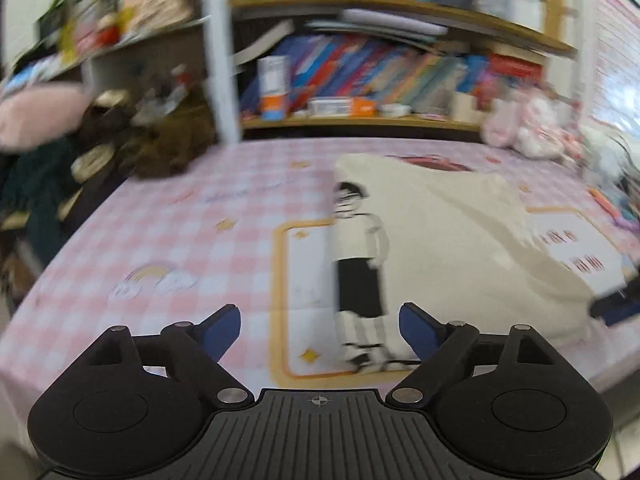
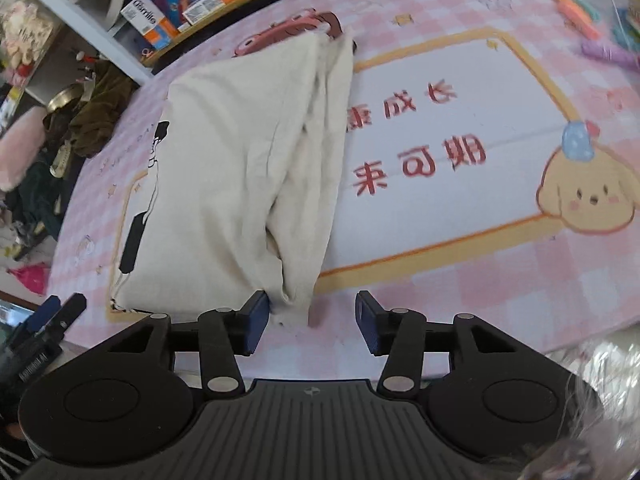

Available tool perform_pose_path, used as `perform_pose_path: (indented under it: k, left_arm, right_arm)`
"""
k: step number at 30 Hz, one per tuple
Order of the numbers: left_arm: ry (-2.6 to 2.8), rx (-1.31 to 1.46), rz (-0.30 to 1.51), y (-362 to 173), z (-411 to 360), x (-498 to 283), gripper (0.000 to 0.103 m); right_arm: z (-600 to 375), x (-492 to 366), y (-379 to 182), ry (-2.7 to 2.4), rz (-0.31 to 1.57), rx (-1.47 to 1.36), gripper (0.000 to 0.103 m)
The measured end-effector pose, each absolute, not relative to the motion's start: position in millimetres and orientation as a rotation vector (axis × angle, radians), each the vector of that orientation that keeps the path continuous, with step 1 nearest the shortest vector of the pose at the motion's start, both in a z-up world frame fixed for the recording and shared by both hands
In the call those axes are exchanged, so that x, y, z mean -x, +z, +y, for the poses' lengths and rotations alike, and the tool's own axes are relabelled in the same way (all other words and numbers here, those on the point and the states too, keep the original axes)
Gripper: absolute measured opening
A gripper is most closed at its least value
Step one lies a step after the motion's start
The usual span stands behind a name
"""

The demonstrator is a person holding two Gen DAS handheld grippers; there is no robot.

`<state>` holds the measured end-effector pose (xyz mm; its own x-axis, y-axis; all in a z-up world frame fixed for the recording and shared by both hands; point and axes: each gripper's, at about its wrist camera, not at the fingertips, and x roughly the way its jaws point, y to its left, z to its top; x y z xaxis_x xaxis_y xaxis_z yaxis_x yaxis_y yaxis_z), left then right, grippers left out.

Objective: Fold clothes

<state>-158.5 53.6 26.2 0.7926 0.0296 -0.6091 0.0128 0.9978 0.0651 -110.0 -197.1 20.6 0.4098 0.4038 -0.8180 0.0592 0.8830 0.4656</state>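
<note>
Right wrist view is showing a wide pink checked tablecloth (image 2: pixel 460 288) covering a table, printed with a framed panel of red characters and a cartoon puppy. Lying on it is a cream T-shirt (image 2: pixel 240 168), already folded lengthwise into a long narrow shape, with one side turned over on top and a black-and-white cartoon boy (image 1: pixel 360 268) print peeking along its other edge. Behind the table, a crowded bookshelf (image 1: pixel 360 76) is standing, and a dark heap of clothes (image 2: pixel 92 120) is sitting at the table's far left.

Judging by this layout, the side folds appear done, and the fold bringing the hem up toward the collar looks like the step in hand. The next move probably calls for both claws to pinch the near hem corners together, so the layers are not slipping apart.

The right gripper (image 2: pixel 310 320) is hovering low at the shirt's near end, pointing along its length, fingers spread wide with nothing between them; its left finger is sitting just beside the hem corner.

The left gripper (image 1: pixel 320 330) is also hanging spread and empty, held above the near edge of the shirt, aimed across the table toward the shelf. The left wrist view is blurred, so finer detail there is unclear.
</note>
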Motion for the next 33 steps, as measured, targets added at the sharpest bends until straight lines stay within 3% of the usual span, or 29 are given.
perform_pose_path:
  k: [9,10,11,13,21,23,25,28,29,31,33]
  left_arm:
    - [-0.196,-0.341,0.653,12,-3,152,0.091]
    - [-0.214,-0.371,0.653,10,-9,152,0.092]
    - [-0.227,-0.403,0.652,7,-14,151,0.092]
    - [-0.247,-0.469,0.651,2,-22,150,0.091]
    - [-0.208,-0.841,0.581,-30,-54,147,0.091]
    - [-0.156,-0.914,0.556,-39,-55,143,0.086]
    - [-0.107,-0.966,0.539,-46,-52,139,0.071]
    - [-0.103,-0.917,0.554,-45,-39,137,0.06]
    - [-0.115,-0.891,0.562,-43,-35,137,0.056]
    - [-0.158,-0.888,0.564,-42,-34,141,0.038]
    - [-0.194,-0.883,0.563,-39,-34,145,0.035]
  right_arm:
    - [-188,86,8,0.249,1.201,-0.6,0.044]
    - [-185,85,7,0.254,1.21,-0.605,0.038]
    - [-182,83,6,0.257,1.22,-0.589,0.021]
    - [-182,79,3,0.262,1.237,-0.607,0.015]
    - [-197,75,58,0.371,1.083,-0.744,0.012]
    - [-198,74,69,0.379,1.058,-0.733,0.012]
    - [-200,74,71,0.366,1.049,-0.708,0.012]
    - [-205,75,64,0.337,1.062,-0.636,0.012]
    - [-204,75,60,0.329,1.082,-0.592,0.015]
    - [-201,77,55,0.311,1.102,-0.452,0.022]
    - [-197,81,57,0.295,1.084,-0.252,0.031]
